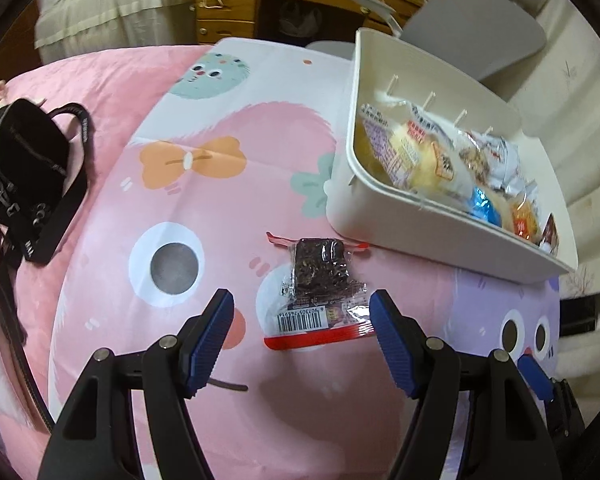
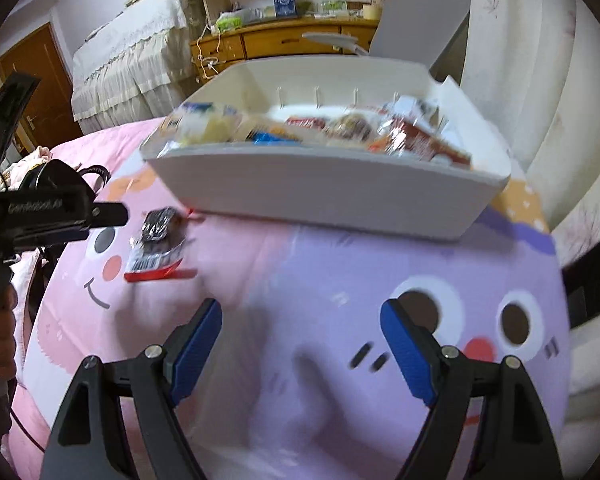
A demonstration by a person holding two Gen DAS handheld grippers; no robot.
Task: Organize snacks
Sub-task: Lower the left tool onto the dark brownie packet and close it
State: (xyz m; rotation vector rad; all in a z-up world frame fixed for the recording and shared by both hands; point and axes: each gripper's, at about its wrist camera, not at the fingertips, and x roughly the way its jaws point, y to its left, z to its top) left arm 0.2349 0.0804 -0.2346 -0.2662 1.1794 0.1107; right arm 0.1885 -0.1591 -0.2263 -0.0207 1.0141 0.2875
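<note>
Hovering wide left hand-held gripper [image 1: 302, 312] over barcoded snack packet [image 1: 318, 280]; right hand-held gripper [image 2: 301, 320] wide, empty.

Soft, even indoor light, fisheye bending with dark corners, left view sharp, right view motion-blurred across the box [image 2: 328, 196].

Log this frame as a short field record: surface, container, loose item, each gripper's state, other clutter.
surface: cartoon-print bedsheet
container: white bin holding wrapped snacks
loose item: dark brownie-like snack packet lying on the sheet beside the bin, barcode end toward the camera
left gripper: open, just above the packet, not gripping it
right gripper: open, nothing between its fingers
clutter: black bag at the sheet's left edge
</note>
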